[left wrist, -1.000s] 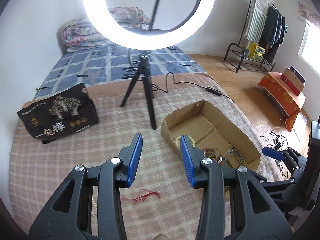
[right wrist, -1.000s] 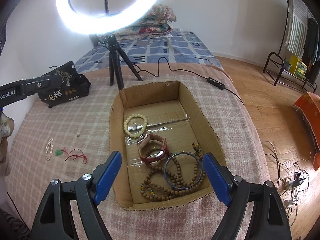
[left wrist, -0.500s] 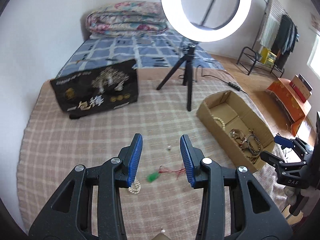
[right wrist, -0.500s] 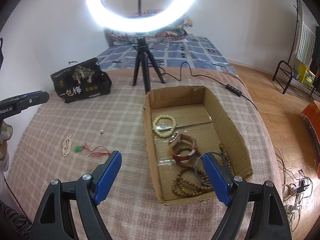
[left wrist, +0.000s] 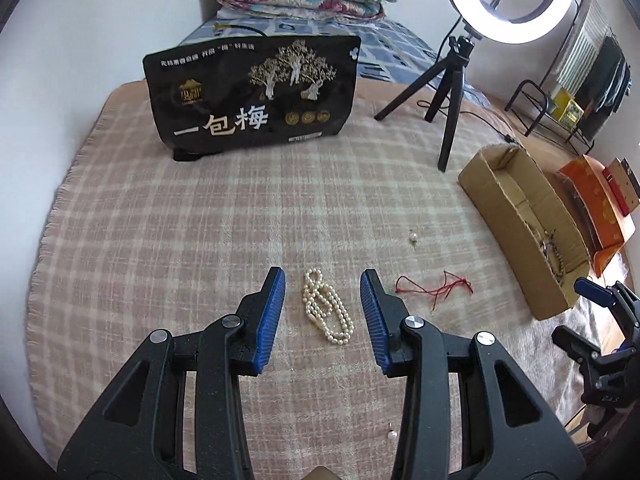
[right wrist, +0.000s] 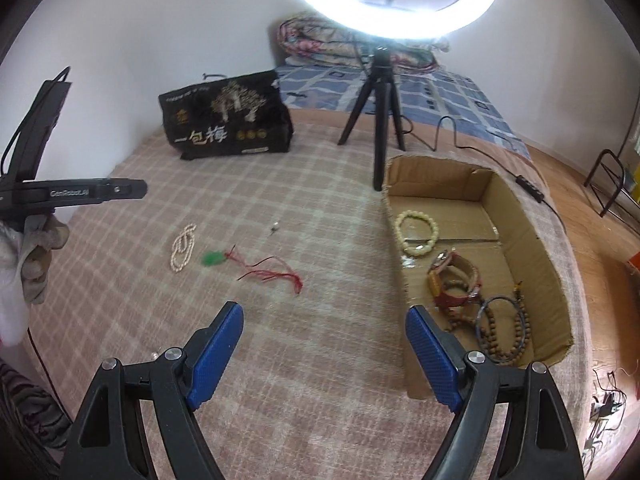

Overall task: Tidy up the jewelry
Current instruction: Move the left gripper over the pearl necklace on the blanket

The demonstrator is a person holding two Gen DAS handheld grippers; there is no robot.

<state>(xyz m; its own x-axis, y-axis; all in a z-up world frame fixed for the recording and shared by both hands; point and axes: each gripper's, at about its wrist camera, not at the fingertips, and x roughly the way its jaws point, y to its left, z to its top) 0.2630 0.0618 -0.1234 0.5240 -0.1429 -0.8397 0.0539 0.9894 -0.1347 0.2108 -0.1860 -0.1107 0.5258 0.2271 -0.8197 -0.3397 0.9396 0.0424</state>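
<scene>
pearl necklace [left wrist: 326, 309] lies between the left gripper's [left wrist: 323, 286] parted fingers (ungrasped); right gripper [right wrist: 324, 322] gapes empty.

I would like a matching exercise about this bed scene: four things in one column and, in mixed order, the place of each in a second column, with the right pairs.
Things:
1. pearl necklace
2. cream bead bracelet
3. green pendant
4. black snack bag

Places:
A. inside the cardboard box
B. standing upright, far across the blanket
C. on the blanket, tied to a red cord
D. on the blanket, framed between the left claw's blue pads

Pairs: 1-D, 2-A, 3-C, 4-B
</scene>
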